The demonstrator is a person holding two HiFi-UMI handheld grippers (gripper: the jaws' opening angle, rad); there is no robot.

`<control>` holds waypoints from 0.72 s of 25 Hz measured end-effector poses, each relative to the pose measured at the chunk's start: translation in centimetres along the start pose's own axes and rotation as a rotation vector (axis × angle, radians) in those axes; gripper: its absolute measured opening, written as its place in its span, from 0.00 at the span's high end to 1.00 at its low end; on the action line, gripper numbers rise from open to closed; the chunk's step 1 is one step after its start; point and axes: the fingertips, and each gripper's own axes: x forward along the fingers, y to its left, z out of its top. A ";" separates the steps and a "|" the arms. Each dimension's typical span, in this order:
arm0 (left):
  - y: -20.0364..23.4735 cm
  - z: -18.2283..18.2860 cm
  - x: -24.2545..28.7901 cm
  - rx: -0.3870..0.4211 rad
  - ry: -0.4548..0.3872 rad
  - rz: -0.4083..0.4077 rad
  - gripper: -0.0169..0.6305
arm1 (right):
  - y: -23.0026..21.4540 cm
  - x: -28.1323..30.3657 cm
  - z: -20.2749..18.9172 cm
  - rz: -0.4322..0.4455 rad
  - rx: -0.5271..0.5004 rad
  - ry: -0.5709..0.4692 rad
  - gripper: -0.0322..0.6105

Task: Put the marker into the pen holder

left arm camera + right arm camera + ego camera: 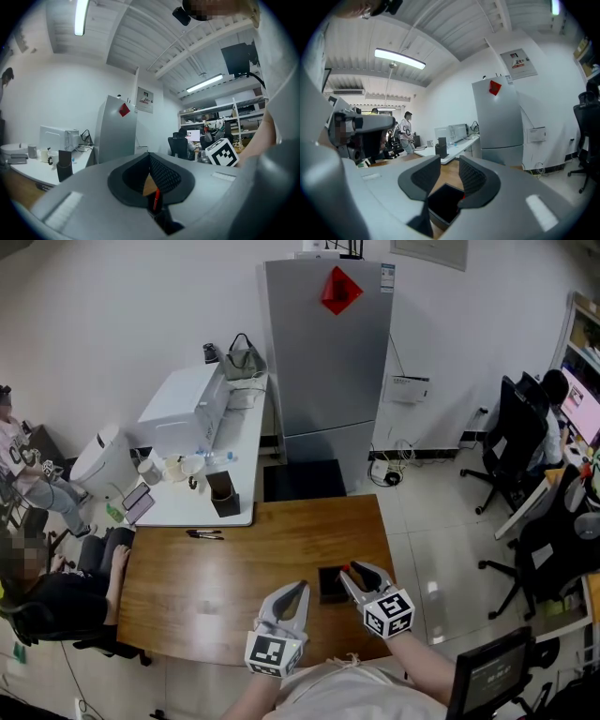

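Brown wooden table [234,559]: the holder stands near its near-right edge, so a shove could push it off.
Left grey gripper [296,591]: jaws closed tip to tip and empty, just left of the holder, not steadying it.
Right grey gripper [449,180]: jaws spread, gripping nothing, above the holder; a skewed lift could snag the marker.
Black square pen holder [440,206]: probably light, so it may tip.
Red marker [462,197]: seemingly inside the holder, beside the right jaw.

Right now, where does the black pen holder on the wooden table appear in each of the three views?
Head view: the pen holder sits low centre, just left of the right gripper.
Left gripper view: it cannot be made out.
Right gripper view: low centre, below that gripper's open jaws.
Shared landmark: the grey fridge with the red diamond, also seen in the left gripper view and the right gripper view.
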 end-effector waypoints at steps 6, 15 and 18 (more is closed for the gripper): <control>-0.5 1.1 -0.5 0.003 -0.026 -0.003 0.96 | 1.0 -4.3 5.3 -0.089 -0.009 -0.051 0.95; -1.5 2.3 -2.0 -0.009 -0.035 -0.015 0.96 | 4.3 -8.9 9.6 -0.098 -0.111 -0.175 0.95; -2.4 2.6 -3.0 0.017 -0.041 -0.045 0.96 | 5.6 -9.7 9.6 -0.097 -0.119 -0.180 0.95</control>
